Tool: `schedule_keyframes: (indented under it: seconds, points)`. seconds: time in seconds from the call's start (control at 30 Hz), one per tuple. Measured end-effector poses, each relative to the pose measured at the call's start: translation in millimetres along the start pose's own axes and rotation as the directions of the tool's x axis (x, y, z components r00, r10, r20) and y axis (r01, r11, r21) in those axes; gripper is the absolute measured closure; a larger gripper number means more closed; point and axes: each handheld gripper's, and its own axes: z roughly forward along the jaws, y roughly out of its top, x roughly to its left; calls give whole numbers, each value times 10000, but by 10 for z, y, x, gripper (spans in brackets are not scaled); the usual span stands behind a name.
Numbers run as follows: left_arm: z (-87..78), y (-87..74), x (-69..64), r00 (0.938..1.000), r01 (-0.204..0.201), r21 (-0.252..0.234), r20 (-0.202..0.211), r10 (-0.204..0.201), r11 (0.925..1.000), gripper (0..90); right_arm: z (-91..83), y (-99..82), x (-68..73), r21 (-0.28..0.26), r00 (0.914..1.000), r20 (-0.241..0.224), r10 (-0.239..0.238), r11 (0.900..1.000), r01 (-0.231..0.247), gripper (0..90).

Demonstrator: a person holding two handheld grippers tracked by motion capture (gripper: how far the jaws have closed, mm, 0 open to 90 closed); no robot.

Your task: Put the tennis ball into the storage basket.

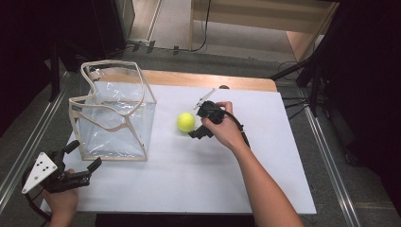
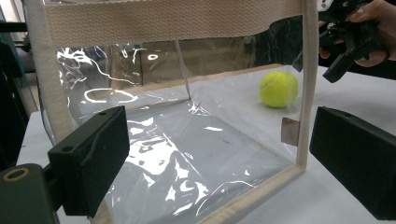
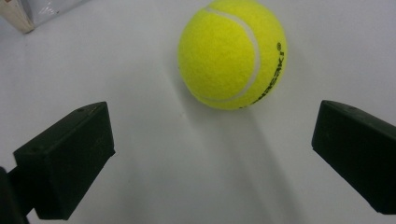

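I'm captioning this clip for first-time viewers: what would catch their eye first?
The bright yellow tennis ball on the white table, with the right gripper open right beside it. Then the clear bag with beige trim, standing open at the table's left, with the left gripper open near its front corner.

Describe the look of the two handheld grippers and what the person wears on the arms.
Both grippers are black with two blocky rectangular jaws. The left gripper carries a pale grey three-cornered plate dotted with small holes and trails a black cable. The right gripper trails a black cable along the forearm. Both forearms are bare; no sleeves or gloves show.
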Motion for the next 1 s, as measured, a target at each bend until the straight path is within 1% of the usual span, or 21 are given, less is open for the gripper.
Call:
schedule_keyframes:
  seconds: [0.1, 0.17, 0.23, 0.27, 0.33, 0.37, 0.4, 0.43, 0.47, 0.5, 0.67, 0.73, 0.8, 0.83, 0.93, 0.97, 1.0]
  points:
    - [5, 1, -4, 10000, -27, 23, 10, 27, 10000, 53, 29, 40, -9, 46, 10000, 31, 14, 10000, -15, 0]
    - [5, 0, -4, 10000, 3, 14, 16, -4, 10000, 54, 47, 64, -13, 188, 9999, 35, 105, 9998, -105, 0]
    - [5, 1, -4, 10000, 5, 20, 18, -5, 10000, 54, 61, 75, -19, 184, 10000, 21, 45, 9998, -46, 0]
    - [6, 1, -4, 10000, -12, 26, 26, 12, 10000, 53, 82, 95, -22, 254, 10000, 17, 96, 9996, -96, 0]
    - [7, 2, -3, 10000, -67, 64, 29, 67, 10000, 53, 103, 116, -30, 335, 10000, -3, 29, 9994, -29, 0]
    - [8, 1, -4, 10000, -76, 62, 32, 76, 10000, 53, 113, 129, -27, 345, 9999, 18, 131, 9993, -131, 0]
    - [7, 2, -3, 10000, -90, 73, 35, 89, 9999, 53, 113, 129, -27, 345, 9999, 18, 131, 9993, -131, 0]
    - [7, 2, -4, 10000, -72, 62, 36, 72, 10000, 54, 134, 155, -41, 424, 10000, -7, -7, 9991, 7, 0]
    - [7, 1, -4, 10000, -61, 58, 38, 61, 10000, 54, 134, 155, -41, 424, 10000, -7, -7, 9991, 7, 0]
    - [7, 2, -2, 10000, -72, 57, 35, 72, 10000, 54, 142, 168, -36, 478, 10000, 24, 93, 9988, -94, 0]
    - [8, 2, -4, 10000, -63, 60, 41, 63, 10000, 54, 191, 221, -68, 535, 10000, 5, 36, 9986, -36, 0]
    - [8, 2, -2, 10000, -73, 59, 44, 73, 10000, 54, 218, 244, -78, 665, 10000, 11, 77, 9978, -77, 0]
    - [8, 2, -2, 10000, -71, 52, 44, 71, 10000, 54, 240, 259, -89, 680, 10000, 34, -36, 9977, 33, 0]
    - [8, 2, -2, 10000, -69, 53, 44, 69, 10000, 54, 247, 268, -91, 770, 10000, 72, -55, 9970, 49, 0]
    - [8, 2, -3, 10000, -72, 62, 44, 71, 10000, 54, 273, 295, -87, 904, 10000, 40, -22, 9959, 18, 0]
    - [9, 2, -3, 10000, -70, 61, 43, 70, 10000, 54, 281, 302, -94, 957, 9999, 101, -102, 9954, 92, 0]
    - [9, 2, -3, 10000, -70, 61, 43, 70, 10000, 54, 291, 309, -96, 931, 10000, 60, -64, 9956, 59, 0]
